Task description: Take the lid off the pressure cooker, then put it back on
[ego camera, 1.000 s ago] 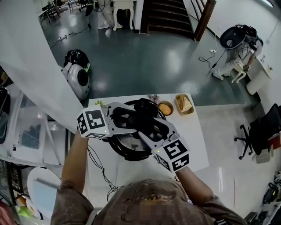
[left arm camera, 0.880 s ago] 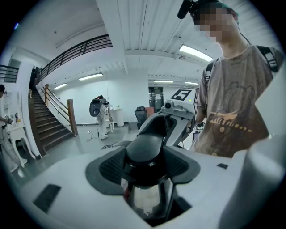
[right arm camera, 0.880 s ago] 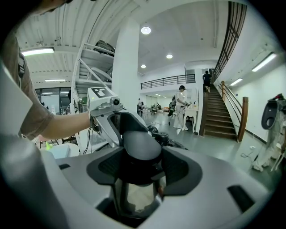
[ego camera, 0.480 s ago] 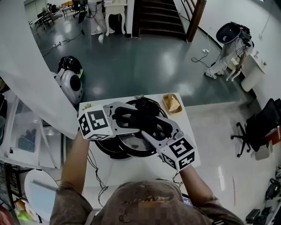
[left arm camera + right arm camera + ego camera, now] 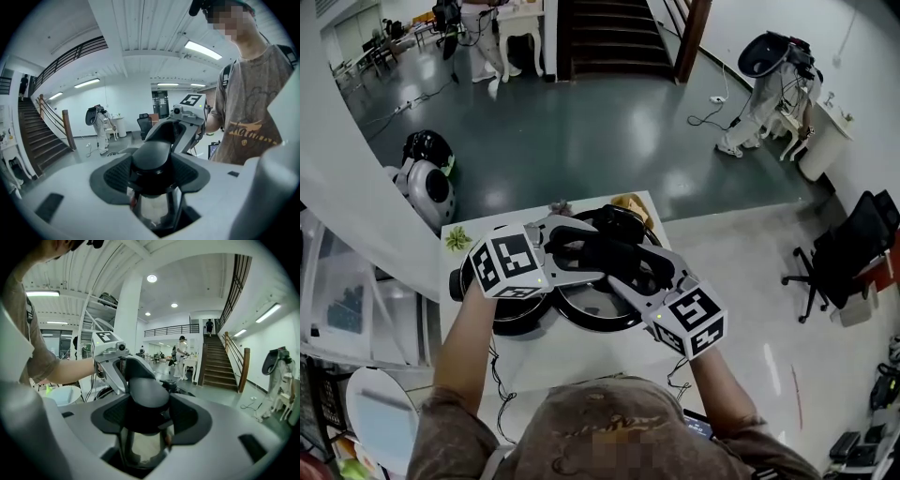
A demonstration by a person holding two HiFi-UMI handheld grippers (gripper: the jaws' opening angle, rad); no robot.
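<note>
The person wears a grey-brown short-sleeved T-shirt (image 5: 255,117) with a faint darker print on the chest, and dark shoulder straps (image 5: 283,50). Each hand-held tool — left gripper (image 5: 586,251), right gripper (image 5: 633,272) — has a pale grey moulded shell, black ribbed pads (image 5: 117,174) and a white cube (image 5: 511,265) printed with black square markers.

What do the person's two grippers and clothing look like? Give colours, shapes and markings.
The left gripper and right gripper are alike: smooth light-grey bodies, each with two broad jaws lined with black ribbed pads. The left cube and right cube are white with black square markers. The person wears a brownish short-sleeved T-shirt with a printed front.
</note>
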